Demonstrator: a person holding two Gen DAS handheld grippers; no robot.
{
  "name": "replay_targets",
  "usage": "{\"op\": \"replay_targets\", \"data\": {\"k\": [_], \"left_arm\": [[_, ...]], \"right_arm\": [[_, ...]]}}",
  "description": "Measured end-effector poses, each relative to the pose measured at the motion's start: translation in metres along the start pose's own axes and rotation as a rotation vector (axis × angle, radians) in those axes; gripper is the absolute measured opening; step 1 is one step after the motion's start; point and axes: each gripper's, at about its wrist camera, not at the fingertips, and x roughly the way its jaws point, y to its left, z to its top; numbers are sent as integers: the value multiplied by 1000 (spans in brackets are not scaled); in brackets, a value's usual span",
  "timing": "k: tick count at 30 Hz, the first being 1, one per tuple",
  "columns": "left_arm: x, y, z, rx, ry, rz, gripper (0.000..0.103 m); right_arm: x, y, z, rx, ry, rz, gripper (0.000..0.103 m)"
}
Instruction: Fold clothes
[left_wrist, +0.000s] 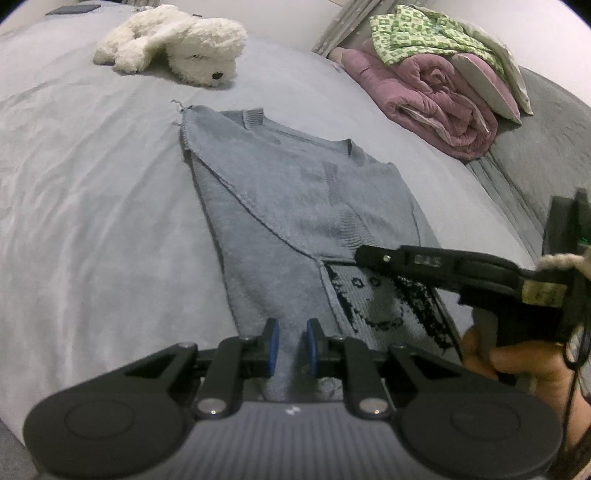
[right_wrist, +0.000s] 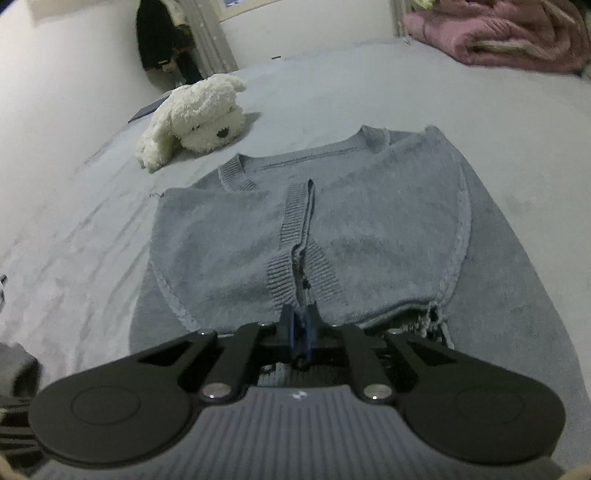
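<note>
A grey-blue knit sweater (left_wrist: 288, 192) lies flat on the bed, both sleeves folded across its body, with a dark knitted pattern (left_wrist: 388, 302) showing near the hem. My left gripper (left_wrist: 292, 343) is at the hem's near edge, open, and sweater fabric runs between its blue pads (left_wrist: 272, 347). My right gripper (right_wrist: 300, 328) is shut on the sweater where the two ribbed sleeve cuffs (right_wrist: 282, 273) meet. In the left wrist view the right gripper (left_wrist: 364, 255) reaches in from the right, held by a person's hand (left_wrist: 517, 369).
A white plush dog (left_wrist: 177, 40) lies on the pale sheet (left_wrist: 92, 184) beyond the collar. A rolled pink quilt (left_wrist: 436, 96) with a green patterned cloth (left_wrist: 417, 29) on top sits at the far right. Bare sheet lies left of the sweater.
</note>
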Motion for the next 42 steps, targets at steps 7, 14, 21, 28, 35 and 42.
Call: {"op": "replay_targets", "data": {"k": [7, 14, 21, 28, 35, 42], "left_arm": [[-5, 6, 5, -46, -3, -14, 15], [-5, 9, 6, -62, 0, -18, 15], [4, -2, -2, -11, 51, -26, 15], [-3, -14, -11, 62, 46, -36, 15], [-27, -44, -47, 200, -1, -43, 15], [-38, -86, -104, 331, 54, -103, 15]], "right_arm": [[-32, -6, -17, 133, 84, 150, 32], [-41, 11, -46, 120, 140, 215, 15], [-44, 14, -55, 62, 98, 92, 5], [-74, -4, -49, 106, 98, 69, 32], [-138, -51, -55, 173, 34, -33, 32], [-170, -86, -91, 277, 120, -64, 32]]}}
